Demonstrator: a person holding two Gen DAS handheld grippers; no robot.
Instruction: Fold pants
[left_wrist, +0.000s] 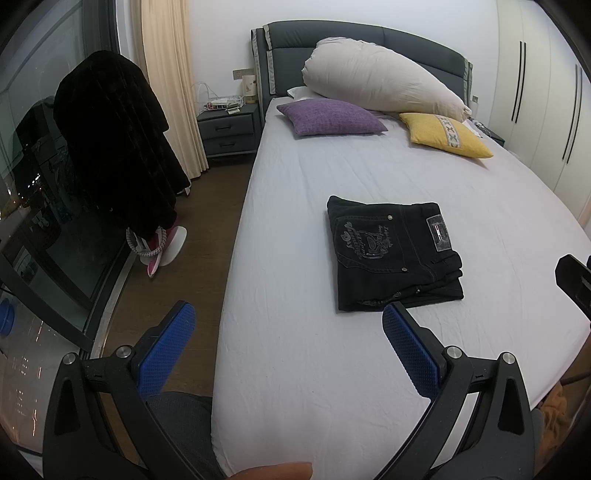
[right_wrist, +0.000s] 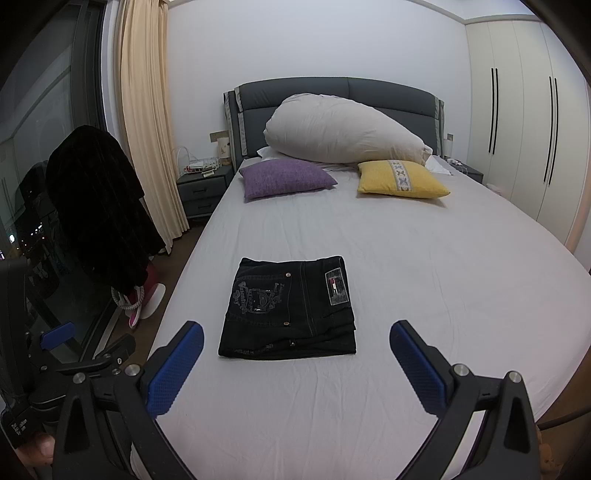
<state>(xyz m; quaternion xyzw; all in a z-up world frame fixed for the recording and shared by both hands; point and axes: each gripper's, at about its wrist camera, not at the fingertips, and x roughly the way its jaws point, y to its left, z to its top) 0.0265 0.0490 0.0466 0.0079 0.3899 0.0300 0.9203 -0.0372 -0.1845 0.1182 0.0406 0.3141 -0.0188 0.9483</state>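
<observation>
The pants lie folded into a compact dark rectangle on the bed, toward its near left part, back pocket and label patch facing up. By the look of it the folding is done, so your risk now is undoing it. The near edge shows several stacked layers with loose hems; if you reach in low and a fingertip catches one, the stack will slide or spring open. Dragging a claw across the sheet could also wrinkle it and shift the bundle toward the left edge of the bed, where the floor is close.

Your right claw is spread wide, holds nothing and hangs just short of the near edge of the pants, apart from them. Your left claw is likewise spread wide and empty, sitting near the bed's left edge, its right finger close to the near corner of the pants but not touching as far as you can tell.

Farther off, a purple cushion, a yellow cushion and a big pale pillow sit by the headboard.
</observation>
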